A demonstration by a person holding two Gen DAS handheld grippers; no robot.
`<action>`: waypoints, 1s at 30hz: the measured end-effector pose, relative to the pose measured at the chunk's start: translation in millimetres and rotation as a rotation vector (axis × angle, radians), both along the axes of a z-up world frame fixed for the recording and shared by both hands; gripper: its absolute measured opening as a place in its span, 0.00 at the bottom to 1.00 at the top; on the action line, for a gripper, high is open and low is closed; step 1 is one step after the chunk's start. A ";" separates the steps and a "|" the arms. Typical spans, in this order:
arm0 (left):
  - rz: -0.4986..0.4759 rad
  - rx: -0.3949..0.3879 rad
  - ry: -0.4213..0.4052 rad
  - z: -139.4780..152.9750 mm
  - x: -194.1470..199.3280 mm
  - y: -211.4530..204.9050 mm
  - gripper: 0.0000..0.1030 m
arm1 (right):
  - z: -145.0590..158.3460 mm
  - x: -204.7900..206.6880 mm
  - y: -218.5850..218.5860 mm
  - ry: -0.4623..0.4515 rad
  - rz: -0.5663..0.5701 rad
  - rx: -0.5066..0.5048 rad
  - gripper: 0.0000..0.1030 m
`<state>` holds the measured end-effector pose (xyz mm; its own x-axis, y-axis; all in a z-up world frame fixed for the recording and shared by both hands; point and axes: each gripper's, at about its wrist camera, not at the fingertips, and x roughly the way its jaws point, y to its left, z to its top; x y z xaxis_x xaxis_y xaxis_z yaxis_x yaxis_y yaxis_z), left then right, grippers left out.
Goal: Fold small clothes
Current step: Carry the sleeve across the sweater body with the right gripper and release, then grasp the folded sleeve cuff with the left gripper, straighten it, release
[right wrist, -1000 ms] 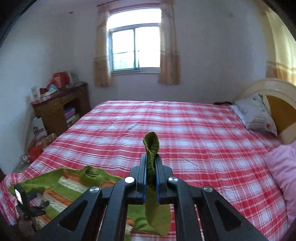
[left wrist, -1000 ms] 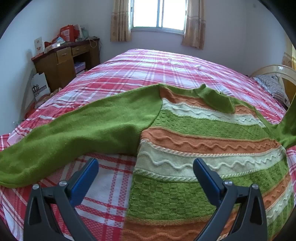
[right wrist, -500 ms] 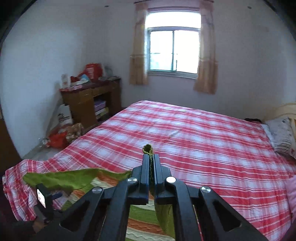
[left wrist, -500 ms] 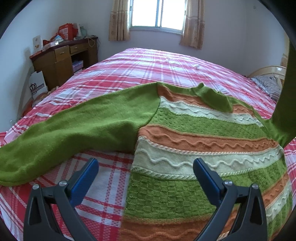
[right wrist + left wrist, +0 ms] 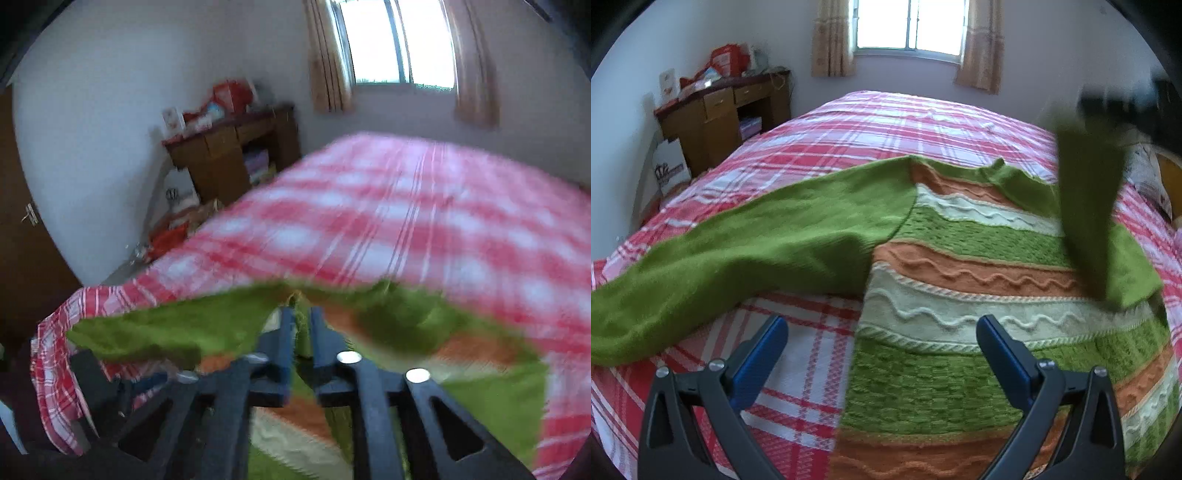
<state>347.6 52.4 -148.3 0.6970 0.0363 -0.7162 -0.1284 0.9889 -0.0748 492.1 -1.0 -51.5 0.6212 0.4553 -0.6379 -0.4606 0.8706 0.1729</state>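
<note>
- One sweater [image 5: 979,295] lies spread on the bed, filling the centre and lower right of the left wrist view; its body is knitted in bands of green, orange and cream with raised wavy lines.
- Two plain green sleeves show: the left sleeve [image 5: 746,258] stretches flat across the cover toward the lower left edge of the frame, and the right sleeve [image 5: 1086,206] is lifted off the bed at the right side, hanging as a blurred vertical strip over the sweater's body.
- One green collar [image 5: 1008,177] sits at the sweater's far end, just above centre.
- One right gripper [image 5: 301,314] has its blue-padded jaws pressed together on a fold of the green sleeve, low in the centre of the right wrist view; that whole view is motion-blurred. In the left wrist view it is a dark smear at the upper right, at the top of the raised sleeve.
- One left gripper [image 5: 882,339] hovers above the sweater's near edge at the bottom of its frame, jaws spread wide with nothing between them.
- One red-and-white plaid bed cover [image 5: 886,122] lies under everything.
- One wooden desk [image 5: 724,110] with clutter on top stands at the upper left, and one curtained window [image 5: 908,26] is at the top centre.
</note>
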 end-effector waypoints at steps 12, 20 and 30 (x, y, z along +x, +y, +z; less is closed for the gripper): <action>-0.034 -0.012 -0.013 16.9 -1.5 -3.2 1.00 | -57.6 -75.4 -122.7 -0.002 -0.165 -0.086 0.63; -0.151 -0.111 0.005 40.1 33.8 -33.6 0.97 | -99.6 -105.1 -142.8 0.010 -0.170 -0.120 0.63; -0.187 -0.089 0.083 2.5 58.4 -65.5 0.07 | -103.7 -125.5 -121.4 -0.081 -0.161 -0.224 0.73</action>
<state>406.0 -13.0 -145.7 0.6241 -0.1538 -0.7661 0.0476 0.9861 -0.1592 366.6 -122.4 -155.1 0.7269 0.2000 -0.6569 -0.3178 0.9460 -0.0636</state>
